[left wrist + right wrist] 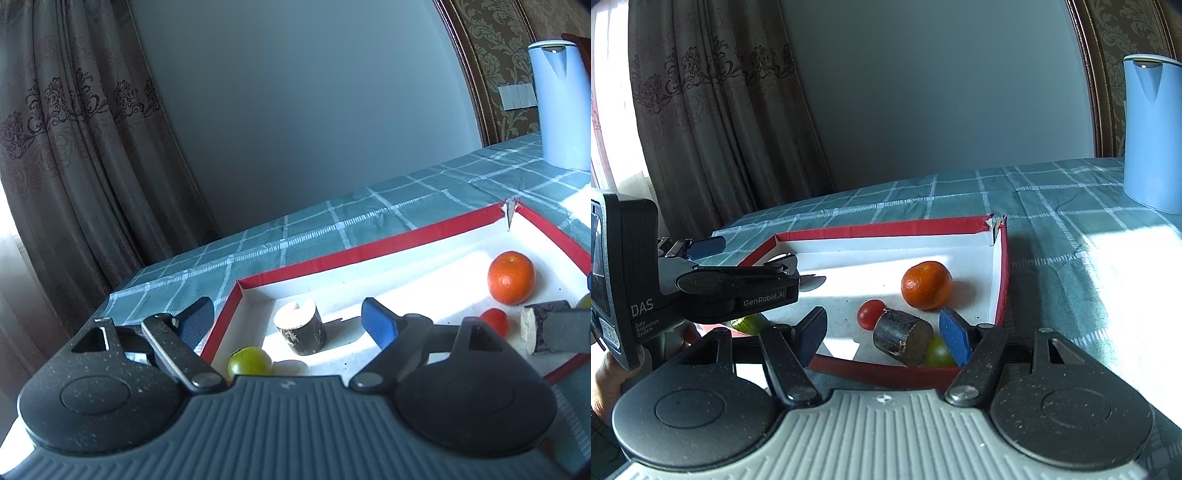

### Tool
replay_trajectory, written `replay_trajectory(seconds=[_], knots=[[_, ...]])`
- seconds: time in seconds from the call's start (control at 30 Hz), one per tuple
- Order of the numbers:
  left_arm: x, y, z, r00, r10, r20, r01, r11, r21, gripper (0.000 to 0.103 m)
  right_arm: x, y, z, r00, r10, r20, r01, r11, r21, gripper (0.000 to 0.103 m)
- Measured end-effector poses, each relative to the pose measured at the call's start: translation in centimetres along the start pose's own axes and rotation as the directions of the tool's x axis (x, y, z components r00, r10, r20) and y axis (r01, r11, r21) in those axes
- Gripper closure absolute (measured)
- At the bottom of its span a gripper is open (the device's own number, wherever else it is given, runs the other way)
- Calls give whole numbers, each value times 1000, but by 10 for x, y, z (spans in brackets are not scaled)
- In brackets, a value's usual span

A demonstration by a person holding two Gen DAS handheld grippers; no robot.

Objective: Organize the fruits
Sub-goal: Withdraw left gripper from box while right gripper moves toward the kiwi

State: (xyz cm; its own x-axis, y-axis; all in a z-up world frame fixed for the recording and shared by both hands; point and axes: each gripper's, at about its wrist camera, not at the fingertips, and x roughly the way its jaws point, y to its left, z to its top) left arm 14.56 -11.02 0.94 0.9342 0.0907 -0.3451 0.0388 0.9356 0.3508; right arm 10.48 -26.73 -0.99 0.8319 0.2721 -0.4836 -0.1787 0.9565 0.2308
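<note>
Worktop under green checked cloth [1052, 206] carries my red-rimmed white cardboard tray [886, 227]. Both my left hand-held gripper [288, 317] and right hand-held gripper [882, 328] gape wide, empty. Round orange mandarin [926, 285] lies at the tray's two o'clock.

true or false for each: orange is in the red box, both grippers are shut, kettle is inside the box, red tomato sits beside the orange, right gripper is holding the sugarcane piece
1. The orange lies in the red box. True.
2. Both grippers are shut. False: the left gripper and the right gripper both stand open.
3. The kettle is inside the box. False: it stands on the tablecloth, outside the box.
4. The red tomato sits beside the orange. True.
5. The right gripper holds the sugarcane piece. False: the piece lies between its open fingers, not gripped.
</note>
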Motion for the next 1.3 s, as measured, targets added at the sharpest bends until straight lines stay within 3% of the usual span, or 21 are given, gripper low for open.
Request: replay_trajectory(seconds=[0.23,0.4,0.6,0.8,0.9,1.1,1.27,1.3], knots=[[-43,23,-16,999,-29,16,31,995,-99,12,0,-2,-1,1000,-5,4,5,1000,-5,36],[-78,48,-39,988,-151,27,154,971,-181,11,-2,-1,-1,1000,-4,10,4,1000,-13,36],[-93,34,-54,975,-223,5,222,970,-94,11,-1,-10,1,1000,-25,8,25,999,33,36],[-85,15,-57,977,-210,-39,210,978,-10,11,0,-11,0,1000,-27,1,27,999,31,36],[-76,21,-57,973,-212,-88,209,977,-49,24,-1,-6,-1,1000,-31,0,31,1000,-3,36],[-76,11,-59,968,-231,-98,233,973,7,30,-1,3,-4,999,-34,0,34,998,-57,36],[-79,10,-59,956,-280,-90,282,959,6,58,-1,7,-5,999,-33,2,33,996,-87,36],[-79,10,-59,954,-284,-90,287,958,11,58,-1,8,-6,999,-35,2,35,995,-95,36]])
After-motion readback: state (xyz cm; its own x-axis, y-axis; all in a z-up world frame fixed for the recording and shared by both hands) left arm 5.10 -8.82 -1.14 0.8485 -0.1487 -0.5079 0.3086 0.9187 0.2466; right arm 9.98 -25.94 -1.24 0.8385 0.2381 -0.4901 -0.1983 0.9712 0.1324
